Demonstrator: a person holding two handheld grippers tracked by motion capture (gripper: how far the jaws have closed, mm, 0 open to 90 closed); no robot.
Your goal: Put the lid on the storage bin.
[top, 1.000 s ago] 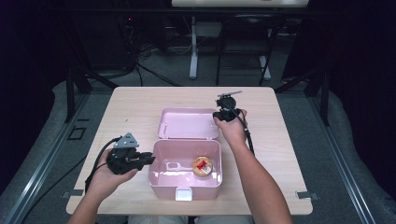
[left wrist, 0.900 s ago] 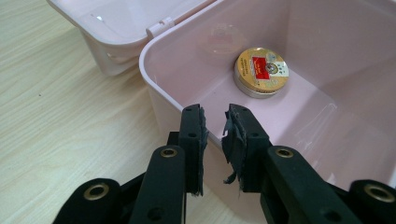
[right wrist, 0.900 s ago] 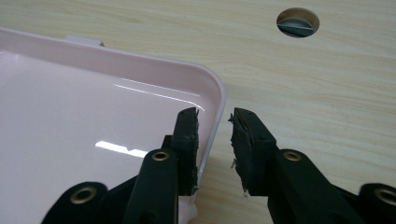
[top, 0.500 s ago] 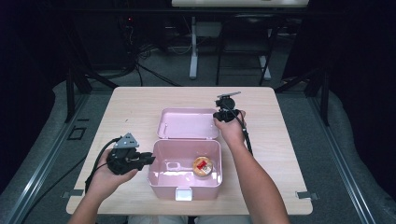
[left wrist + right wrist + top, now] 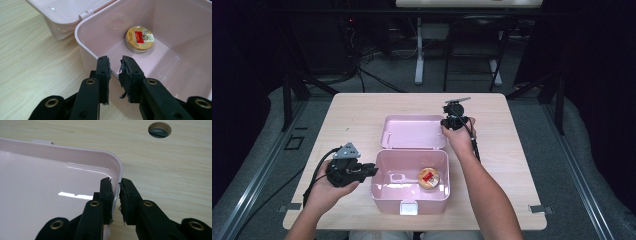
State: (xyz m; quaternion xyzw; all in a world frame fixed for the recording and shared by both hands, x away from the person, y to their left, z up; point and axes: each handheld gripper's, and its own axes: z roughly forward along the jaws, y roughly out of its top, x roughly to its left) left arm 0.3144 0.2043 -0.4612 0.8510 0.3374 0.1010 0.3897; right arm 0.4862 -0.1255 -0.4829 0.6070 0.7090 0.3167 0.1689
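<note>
1. Pale wood-grain table (image 5: 362, 107) carries the work, with dark floor and cables behind it.
2. Your right gripper (image 5: 115, 185) has just been closing its jaws, and they now straddle the rim of the open lid (image 5: 50, 185), one pad inside, one outside, at its rounded corner. The pads look pressed on that edge.
3. Your left gripper (image 5: 115, 65) has its jaws clamped over the near wall of the pink box (image 5: 185, 32), one pad outside and one inside.
4. Inside the box, a round gold tin (image 5: 139, 39) with a red label lies flat on the floor, near the far wall.
5. From above, the lid (image 5: 414, 131) lies flat behind the box (image 5: 384, 187), joined at the hinge, with the right gripper (image 5: 453, 120) at its right edge and the left gripper (image 5: 362, 171) at the box's left wall.
</note>
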